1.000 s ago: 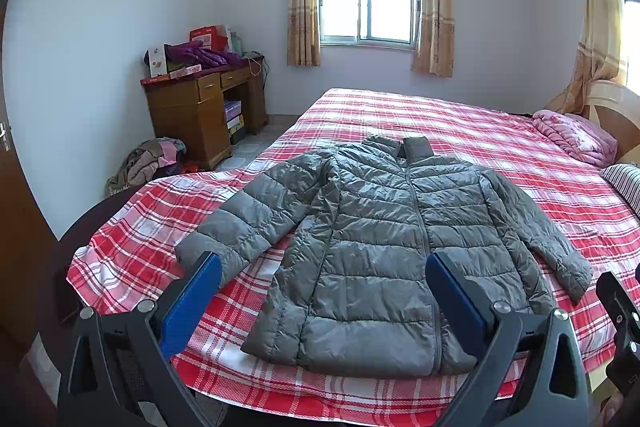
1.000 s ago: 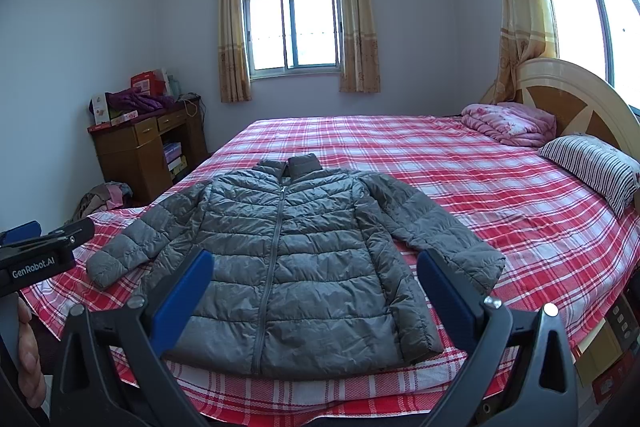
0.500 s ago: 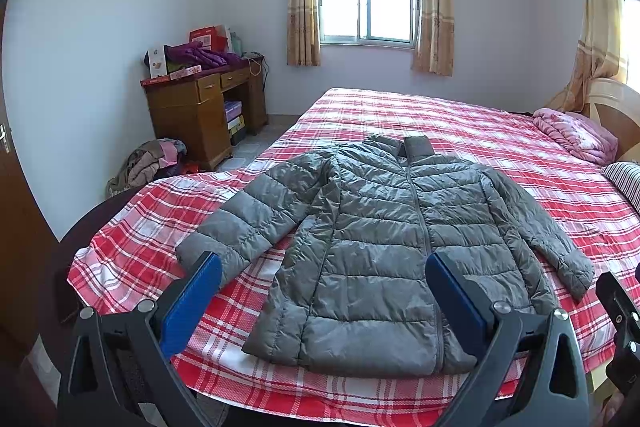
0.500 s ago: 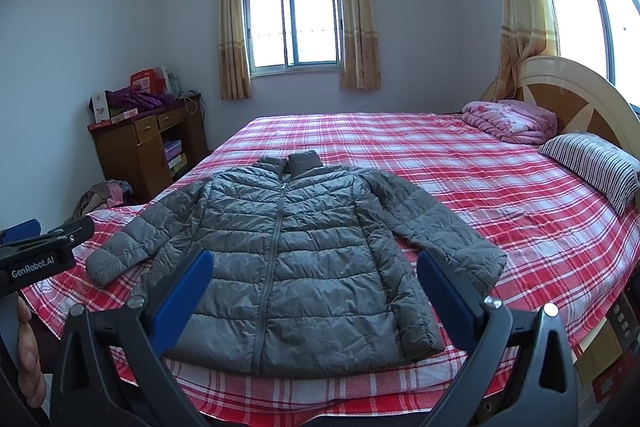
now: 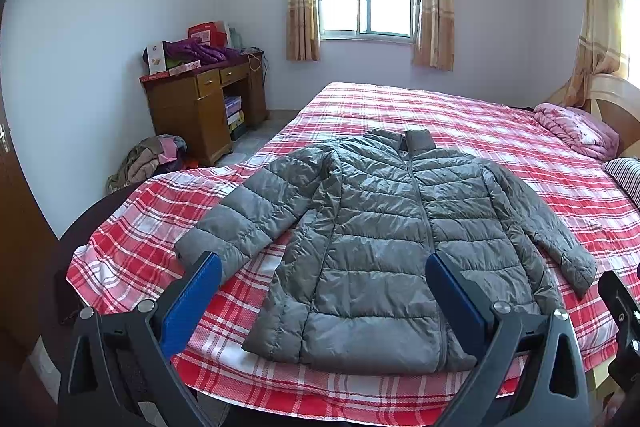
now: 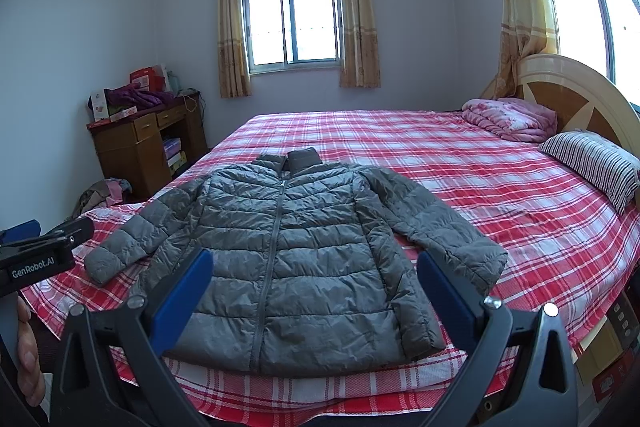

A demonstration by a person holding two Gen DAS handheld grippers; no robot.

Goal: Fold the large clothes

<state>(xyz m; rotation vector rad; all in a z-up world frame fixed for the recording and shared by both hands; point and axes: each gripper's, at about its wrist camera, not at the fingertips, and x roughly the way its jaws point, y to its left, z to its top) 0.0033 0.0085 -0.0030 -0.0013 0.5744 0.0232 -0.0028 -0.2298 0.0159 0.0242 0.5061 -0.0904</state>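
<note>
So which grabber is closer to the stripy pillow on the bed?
Right. The right gripper hovers open over the hem of the grey puffer jacket, on the side of the striped pillow. The left gripper, also open, sits further towards the jacket's other sleeve.

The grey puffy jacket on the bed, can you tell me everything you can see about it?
The jacket is grey and puffy, stitched in quilted rows, with slightly shiny, crinkly fabric. It lies flat, front up, on the red checked bedspread, collar away from the cameras, hem near the bed's edge. The zip down its middle looks closed and the short collar is open. Both sleeves spread out and down at its sides. Only the bedspread touches it; both claws hover open in front of it.
</note>
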